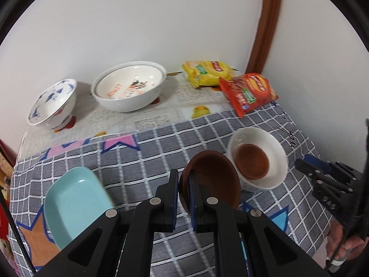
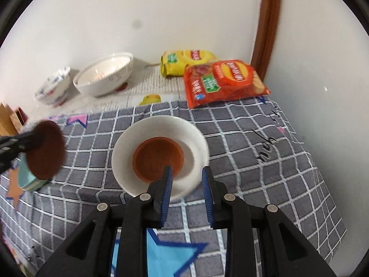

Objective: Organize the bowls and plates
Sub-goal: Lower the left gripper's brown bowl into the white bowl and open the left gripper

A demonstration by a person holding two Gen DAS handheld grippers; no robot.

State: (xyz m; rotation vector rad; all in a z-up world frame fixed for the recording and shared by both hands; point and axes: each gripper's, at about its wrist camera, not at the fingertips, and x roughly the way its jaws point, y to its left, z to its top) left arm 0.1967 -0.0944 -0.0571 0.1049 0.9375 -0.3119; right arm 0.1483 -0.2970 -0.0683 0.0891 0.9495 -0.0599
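My left gripper [image 1: 184,177] is shut on the rim of a small brown dish [image 1: 212,180] and holds it tilted above the checked cloth; the right wrist view shows that dish [image 2: 46,150] at the far left. Just right of it on the cloth, a white bowl [image 1: 276,152] holds a second brown dish [image 1: 252,161]. My right gripper [image 2: 186,175] stands open over the near rim of this white bowl [image 2: 196,143], its pads touching nothing. The second brown dish [image 2: 158,157] lies flat inside. A pale blue rectangular dish [image 1: 73,198] lies to the left.
A large white bowl [image 1: 129,85] and a blue-patterned bowl [image 1: 53,101] stand at the back by the wall. Yellow [image 1: 205,71] and red [image 1: 249,92] snack bags lie in the back right corner. The table edge drops away at right, where a hand [image 1: 341,242] holds the right gripper [image 1: 304,164].
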